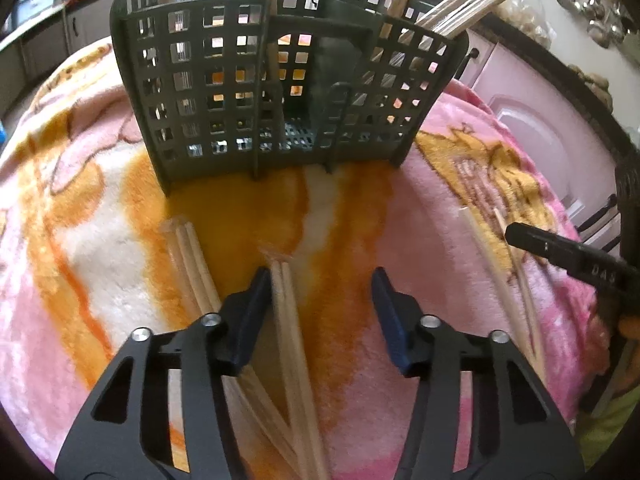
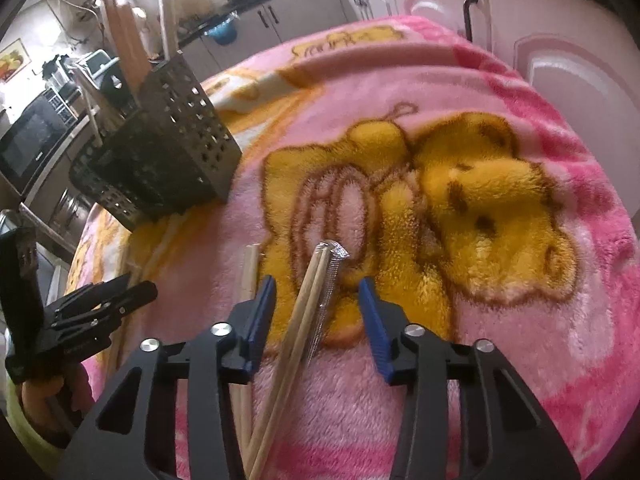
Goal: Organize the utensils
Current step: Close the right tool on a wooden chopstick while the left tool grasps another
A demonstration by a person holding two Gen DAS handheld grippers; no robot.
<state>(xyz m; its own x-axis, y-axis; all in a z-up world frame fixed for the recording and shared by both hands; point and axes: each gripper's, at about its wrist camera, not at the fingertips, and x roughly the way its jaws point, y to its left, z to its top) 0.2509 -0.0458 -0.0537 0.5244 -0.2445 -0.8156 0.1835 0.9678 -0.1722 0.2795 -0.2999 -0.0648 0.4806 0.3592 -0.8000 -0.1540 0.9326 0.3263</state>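
Right wrist view: chopsticks [image 2: 298, 320] lie on the blanket [image 2: 520, 320] between the right hand-held gripper [image 2: 318, 294]'s apart jaws, light, stiff, prone to rolling, best pinched mid-shaft.

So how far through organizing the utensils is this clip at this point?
Partway. Done: several chopsticks already stand in the caddy. In hand: nothing; the left gripper and right gripper are both open, each straddling a wrapped pair lying on the blanket. Left: those, plus other loose pairs nearby.
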